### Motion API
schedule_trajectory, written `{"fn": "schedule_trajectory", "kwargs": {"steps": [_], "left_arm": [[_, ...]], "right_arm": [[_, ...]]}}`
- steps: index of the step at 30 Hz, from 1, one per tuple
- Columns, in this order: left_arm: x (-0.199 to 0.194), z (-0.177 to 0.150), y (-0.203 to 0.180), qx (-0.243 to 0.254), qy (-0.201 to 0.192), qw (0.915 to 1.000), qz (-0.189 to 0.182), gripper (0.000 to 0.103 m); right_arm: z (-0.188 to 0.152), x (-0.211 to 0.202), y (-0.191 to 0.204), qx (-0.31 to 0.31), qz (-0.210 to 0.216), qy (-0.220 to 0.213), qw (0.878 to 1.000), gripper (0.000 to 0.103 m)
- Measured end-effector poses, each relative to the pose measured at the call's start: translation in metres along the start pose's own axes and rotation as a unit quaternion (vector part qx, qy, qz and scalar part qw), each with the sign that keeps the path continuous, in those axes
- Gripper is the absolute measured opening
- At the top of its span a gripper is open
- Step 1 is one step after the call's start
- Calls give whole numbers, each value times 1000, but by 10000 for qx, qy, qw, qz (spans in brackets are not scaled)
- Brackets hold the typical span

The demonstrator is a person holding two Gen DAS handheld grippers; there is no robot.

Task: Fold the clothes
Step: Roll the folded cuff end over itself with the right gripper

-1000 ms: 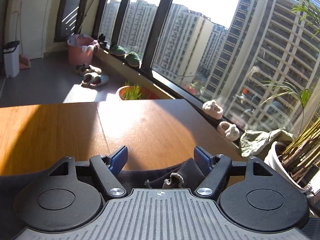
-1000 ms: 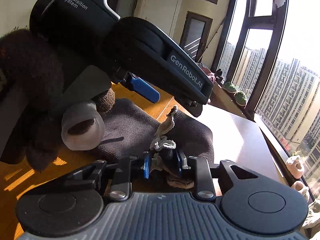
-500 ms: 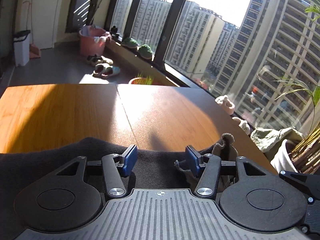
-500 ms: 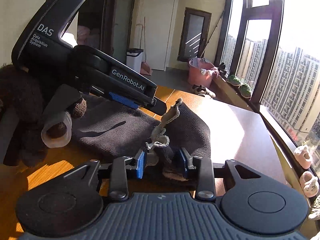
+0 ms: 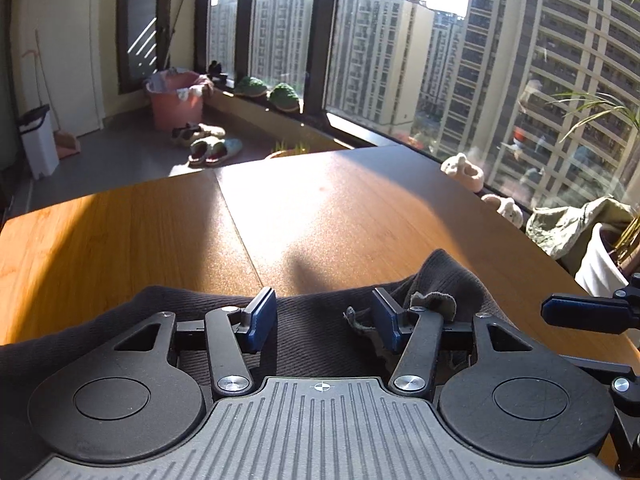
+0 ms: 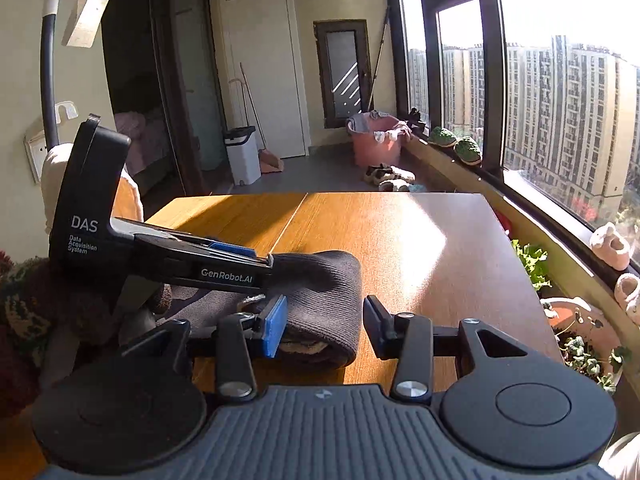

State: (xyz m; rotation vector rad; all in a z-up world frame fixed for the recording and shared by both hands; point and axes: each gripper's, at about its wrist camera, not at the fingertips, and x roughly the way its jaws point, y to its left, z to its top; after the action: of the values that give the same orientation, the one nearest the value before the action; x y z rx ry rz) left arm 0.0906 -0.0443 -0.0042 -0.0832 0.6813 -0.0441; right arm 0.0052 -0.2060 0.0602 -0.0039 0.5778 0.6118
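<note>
A dark grey ribbed garment [image 6: 320,280] lies folded on the wooden table [image 6: 380,224]. My left gripper [image 5: 324,320] is open and low over it, the cloth [image 5: 312,320] spread flat beneath its blue pads. A frayed beige edge [image 5: 434,302] sticks up by its right finger. In the right wrist view, the left gripper's body [image 6: 160,256] reaches across the garment from the left. My right gripper [image 6: 324,328] is opening. The folded end sits between its jaws beside the blue left pad [image 6: 274,326], clear of the right finger. One right-gripper finger [image 5: 584,314] shows at the far right.
A hand in a dark fuzzy sleeve [image 6: 24,304] holds the left gripper. Potted plants [image 6: 576,320] and a white pot [image 5: 600,268] stand past the table's right edge, below the window. A pink bucket [image 6: 376,140] and slippers sit on the floor beyond.
The right gripper released the bunched cuff, rolled level and drew back. The garment now lies flat and folded. The left gripper sank onto the cloth with its jaws narrower.
</note>
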Motion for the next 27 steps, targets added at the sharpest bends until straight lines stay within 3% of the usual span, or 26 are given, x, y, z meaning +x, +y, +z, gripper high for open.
{"fn": "schedule_trajectory", "kwargs": {"steps": [4, 6, 9, 10, 12, 14, 17, 19, 23, 25, 27], "left_arm": [[-1, -1, 5, -187, -41, 9998, -95, 58], [-2, -2, 8, -284, -48, 9995, -149, 58], [-3, -2, 11, -343, -47, 9993, -169, 58], [-4, -1, 12, -364, -42, 9992, -173, 58], [-8, 0, 15, -409, -29, 9990, -180, 58], [-11, 2, 18, -467, -22, 9987, -196, 59], [-25, 9, 26, -787, -124, 9961, -376, 59], [-36, 17, 27, -911, -242, 9945, -465, 59], [-53, 30, 23, -1006, -292, 9894, -1010, 59], [-43, 31, 14, -962, -81, 9890, -1121, 57], [-29, 28, 9, -880, 88, 9919, -911, 53]], "right_arm": [[-2, 24, -42, 1610, 246, 219, 9864, 43], [-11, 40, -42, 1895, 438, 371, 9802, 47], [-21, 50, -31, 1806, 448, 231, 9823, 52], [-21, 51, -27, 1676, 418, 267, 9846, 52], [-19, 46, -19, 1404, 470, 288, 9886, 37], [-14, 40, -4, 855, 313, 330, 9953, 34], [-9, 37, 32, -413, -349, 185, 9984, 34], [-12, 37, 56, -1151, -743, 85, 9905, 34], [-21, 52, 105, -2521, -1368, -136, 9579, 35], [-26, 55, 115, -2814, -1485, -215, 9478, 35], [-26, 54, 114, -2775, -1410, -217, 9501, 35]]}}
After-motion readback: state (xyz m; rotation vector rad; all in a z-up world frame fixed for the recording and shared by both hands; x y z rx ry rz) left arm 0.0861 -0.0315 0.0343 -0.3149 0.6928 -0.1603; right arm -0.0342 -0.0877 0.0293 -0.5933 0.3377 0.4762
